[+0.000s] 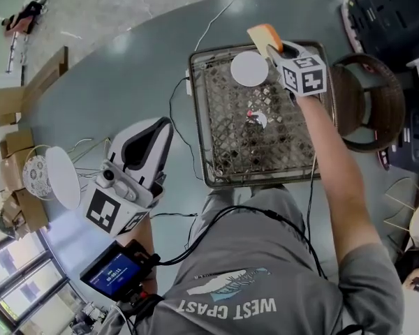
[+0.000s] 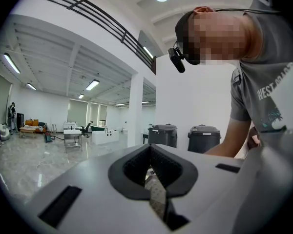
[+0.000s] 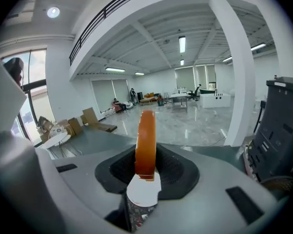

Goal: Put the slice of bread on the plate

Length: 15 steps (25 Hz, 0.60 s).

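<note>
Bread in transit: the right tongs grip the slice of bread at the upper right of the head view. They hold it above the far edge of a wire tray that sits on the grey tabletop. In the right gripper view the slice stands on edge between the pads, its orange-brown crust upright and clamped at its lower end.

The left tongs, at the lower left of the head view, are drawn close together and carry nothing. The white plate waits at the far left edge of the frame, just beside a patterned dish and well apart from the bread.

The step in hand appears to be the carry across to that plate. It would go best with the squeeze kept light and even, since a soft slice pinched at one end may bend or tear. The wrist should roll so the slice comes down flat rather than on its crust. The pads should part only once the bread rests on the plate, which looks tilted and may need steadying by the free tongs.
</note>
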### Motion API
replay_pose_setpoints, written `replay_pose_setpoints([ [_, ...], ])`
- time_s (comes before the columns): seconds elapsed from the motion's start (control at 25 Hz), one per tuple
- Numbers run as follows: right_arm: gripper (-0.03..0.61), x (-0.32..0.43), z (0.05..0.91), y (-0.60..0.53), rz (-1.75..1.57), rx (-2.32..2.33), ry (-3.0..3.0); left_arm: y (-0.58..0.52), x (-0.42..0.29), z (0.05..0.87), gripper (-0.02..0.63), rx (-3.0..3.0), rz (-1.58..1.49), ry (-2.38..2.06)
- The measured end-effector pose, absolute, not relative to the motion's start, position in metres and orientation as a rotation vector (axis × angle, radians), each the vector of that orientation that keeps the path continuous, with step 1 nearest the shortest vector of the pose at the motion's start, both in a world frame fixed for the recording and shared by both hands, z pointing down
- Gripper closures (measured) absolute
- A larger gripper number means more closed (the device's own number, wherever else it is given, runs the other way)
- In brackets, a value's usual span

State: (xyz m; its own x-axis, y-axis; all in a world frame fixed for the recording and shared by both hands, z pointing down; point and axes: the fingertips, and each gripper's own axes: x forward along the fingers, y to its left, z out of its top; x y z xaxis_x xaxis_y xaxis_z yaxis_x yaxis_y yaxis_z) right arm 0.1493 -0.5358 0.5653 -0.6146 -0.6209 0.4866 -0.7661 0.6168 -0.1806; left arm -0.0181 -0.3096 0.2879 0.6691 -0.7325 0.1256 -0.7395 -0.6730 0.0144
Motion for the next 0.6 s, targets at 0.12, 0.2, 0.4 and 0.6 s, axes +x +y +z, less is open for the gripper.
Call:
replay_pose_setpoints([
  [0.12, 0.482, 0.144, 0.604, -0.541, 0.518, 1.078, -2.404, -0.305, -0.025, 0.296, 0.606, 2.774, 0.196, -1.271],
  [0.2, 0.482, 0.142, 0.629, -0.544, 0.500, 1.060, -2.368, -0.302, -0.029, 0.301, 0.606, 2.748, 0.210, -1.288],
  [0.4, 0.482, 0.131, 0.668, -0.556, 0.342, 0.995, -2.299, -0.298, -0.036, 0.320, 0.606, 2.683, 0.235, -1.309],
  [0.6, 0.482, 0.119, 0.695, -0.565, 0.103, 0.921, -2.200, -0.298, -0.043, 0.330, 0.606, 2.635, 0.241, -1.324],
])
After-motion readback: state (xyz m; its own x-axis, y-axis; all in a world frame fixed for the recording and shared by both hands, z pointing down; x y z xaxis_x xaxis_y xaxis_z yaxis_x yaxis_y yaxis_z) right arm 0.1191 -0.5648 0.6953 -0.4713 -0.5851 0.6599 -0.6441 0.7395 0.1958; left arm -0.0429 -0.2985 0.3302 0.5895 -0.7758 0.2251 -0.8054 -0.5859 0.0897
